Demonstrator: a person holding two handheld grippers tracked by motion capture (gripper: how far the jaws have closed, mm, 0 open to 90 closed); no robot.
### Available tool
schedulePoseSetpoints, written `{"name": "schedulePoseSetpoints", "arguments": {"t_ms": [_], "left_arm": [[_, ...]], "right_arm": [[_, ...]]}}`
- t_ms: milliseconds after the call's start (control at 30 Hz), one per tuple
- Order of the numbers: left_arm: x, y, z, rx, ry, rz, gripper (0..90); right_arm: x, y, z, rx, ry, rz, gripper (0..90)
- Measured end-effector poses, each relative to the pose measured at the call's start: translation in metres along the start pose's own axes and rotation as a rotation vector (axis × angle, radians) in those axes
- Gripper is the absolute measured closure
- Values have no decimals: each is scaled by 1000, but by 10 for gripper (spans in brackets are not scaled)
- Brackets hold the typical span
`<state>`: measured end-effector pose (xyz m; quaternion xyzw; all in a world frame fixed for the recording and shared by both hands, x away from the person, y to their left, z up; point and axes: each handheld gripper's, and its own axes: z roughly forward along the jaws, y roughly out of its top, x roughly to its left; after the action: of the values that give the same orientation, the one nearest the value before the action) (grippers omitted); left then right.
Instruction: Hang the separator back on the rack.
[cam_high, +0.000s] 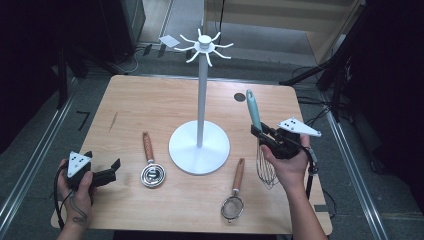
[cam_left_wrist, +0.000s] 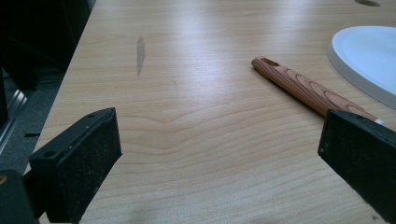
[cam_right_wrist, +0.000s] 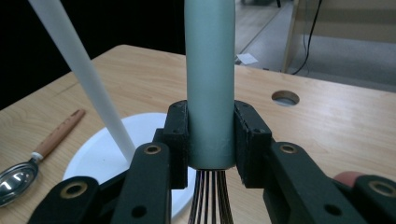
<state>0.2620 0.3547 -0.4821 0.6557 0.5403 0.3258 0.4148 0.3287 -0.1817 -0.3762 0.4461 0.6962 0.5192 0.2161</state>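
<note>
A whisk with a teal handle (cam_high: 254, 110) and wire loops (cam_high: 266, 167) is held upright above the table's right side, loops hanging down. My right gripper (cam_high: 265, 136) is shut on the lower end of that handle (cam_right_wrist: 209, 93); both pads (cam_right_wrist: 177, 140) press its sides. A white rack with a round base (cam_high: 199, 148), a tall pole (cam_high: 202, 95) and hooks on top (cam_high: 205, 46) stands mid-table. My left gripper (cam_high: 112, 171) rests at the table's left front, open, with nothing between its fingers (cam_left_wrist: 77, 168).
A metal scoop with a wooden handle (cam_high: 151, 167) lies left of the rack base; its handle (cam_left_wrist: 303, 88) runs ahead of the left gripper. A small mesh strainer with a wooden handle (cam_high: 234, 197) lies near the front edge. A round hole (cam_high: 239, 97) is at the table's back right.
</note>
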Motion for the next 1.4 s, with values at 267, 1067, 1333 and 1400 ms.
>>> {"name": "schedulePoseSetpoints", "arguments": {"t_ms": [267,1067,1333,1400], "left_arm": [[0,0,1,-1,-4,0,0],[0,0,1,1,-7,0,0],[0,1,2,-1,-11,-3,0],[0,1,2,-1,-9,-3,0]], "right_arm": [[16,6,-5,-52,64,-29,712],[55,26,-19,-221,195,-116,712],[65,34,-21,-245,217,-131,711],[67,36,-22,-253,221,-135,711]]}}
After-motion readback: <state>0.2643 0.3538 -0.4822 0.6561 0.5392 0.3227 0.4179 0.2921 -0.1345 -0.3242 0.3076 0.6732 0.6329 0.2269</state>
